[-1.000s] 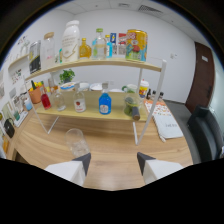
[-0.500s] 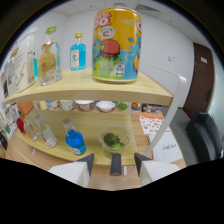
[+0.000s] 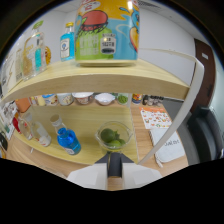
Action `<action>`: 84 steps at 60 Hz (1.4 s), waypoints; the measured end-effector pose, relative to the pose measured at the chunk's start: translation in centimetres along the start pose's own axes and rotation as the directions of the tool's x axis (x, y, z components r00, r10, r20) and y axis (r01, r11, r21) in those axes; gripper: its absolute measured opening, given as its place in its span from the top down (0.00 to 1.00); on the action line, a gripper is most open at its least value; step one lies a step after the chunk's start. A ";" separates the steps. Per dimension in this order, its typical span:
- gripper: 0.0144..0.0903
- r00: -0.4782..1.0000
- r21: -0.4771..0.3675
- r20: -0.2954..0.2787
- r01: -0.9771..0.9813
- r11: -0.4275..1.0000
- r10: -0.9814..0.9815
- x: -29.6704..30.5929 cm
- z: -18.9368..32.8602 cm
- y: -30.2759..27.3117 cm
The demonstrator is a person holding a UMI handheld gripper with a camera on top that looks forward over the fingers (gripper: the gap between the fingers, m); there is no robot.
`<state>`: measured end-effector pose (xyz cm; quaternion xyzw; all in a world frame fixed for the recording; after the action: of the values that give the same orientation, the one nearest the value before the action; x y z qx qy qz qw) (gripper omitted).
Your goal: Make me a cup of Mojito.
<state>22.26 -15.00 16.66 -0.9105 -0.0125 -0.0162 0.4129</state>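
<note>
I am closer to the shelf [image 3: 100, 82] than half a second ago; the can [image 3: 107, 30] on its top board looms larger just above me. My gripper [image 3: 114, 172] has its fingers drawn close, a narrow dark gap between them, nothing held. Just beyond them, on the lower board, sits the bowl [image 3: 114, 136] of limes [image 3: 108, 135], nearer now. The blue bottle [image 3: 67, 139] stands left of it.
</note>
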 end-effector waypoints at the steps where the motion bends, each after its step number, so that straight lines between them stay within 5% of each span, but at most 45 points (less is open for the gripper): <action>1: 0.96 1.000 -0.001 0.000 0.001 1.000 -0.001 0.0 0.0 0.0; 30: 0.98 0.999 0.105 -0.021 -0.029 0.994 0.032 -2.4 -8.0 0.3; 58: 0.98 0.999 0.015 -0.006 0.048 0.999 -0.048 -10.5 -7.0 8.4; 72: 0.98 0.908 0.084 -0.194 0.394 0.915 -0.372 -9.8 -7.6 6.0; 84: 0.98 0.529 0.075 -0.419 0.830 0.553 -0.738 -9.8 -8.2 2.8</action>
<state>12.38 -23.12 19.56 -0.7232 -0.3547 -0.3564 0.4735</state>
